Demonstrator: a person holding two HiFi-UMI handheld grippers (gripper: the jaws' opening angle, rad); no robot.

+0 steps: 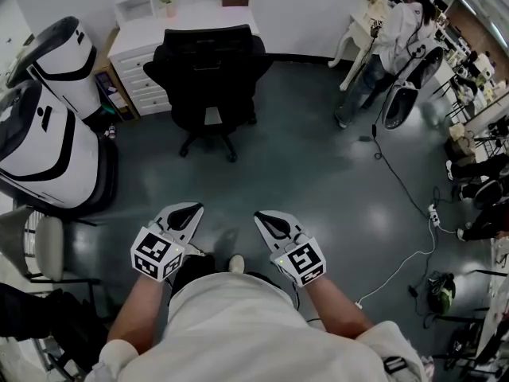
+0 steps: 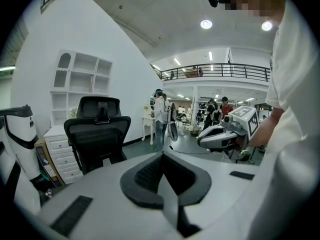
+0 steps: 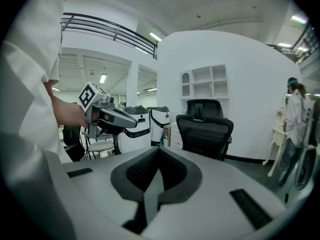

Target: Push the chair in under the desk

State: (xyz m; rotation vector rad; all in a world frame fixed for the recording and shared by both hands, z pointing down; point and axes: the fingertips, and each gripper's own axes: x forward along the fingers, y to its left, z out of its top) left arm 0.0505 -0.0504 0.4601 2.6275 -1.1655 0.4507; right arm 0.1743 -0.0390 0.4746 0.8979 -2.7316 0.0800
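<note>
A black office chair (image 1: 208,74) stands pulled out in front of the white desk (image 1: 191,18) at the far side of the room, its back towards me. Both grippers are held low, close to my body and well short of the chair. My left gripper (image 1: 189,210) and my right gripper (image 1: 266,217) are shut with nothing between their jaws. The left gripper view shows its shut gripper (image 2: 162,165), the chair (image 2: 97,131), the desk's drawers (image 2: 60,151) and the right gripper (image 2: 226,134). In the right gripper view its shut gripper (image 3: 159,163) points at the chair (image 3: 205,126), with the left gripper (image 3: 107,115) alongside.
Two large white-and-black machines (image 1: 44,126) stand at the left, with a stool (image 1: 48,245) beside them. A person in white (image 1: 398,34) stands at the back right near a small white table. A cable and power strip (image 1: 433,212) lie on the grey floor at the right.
</note>
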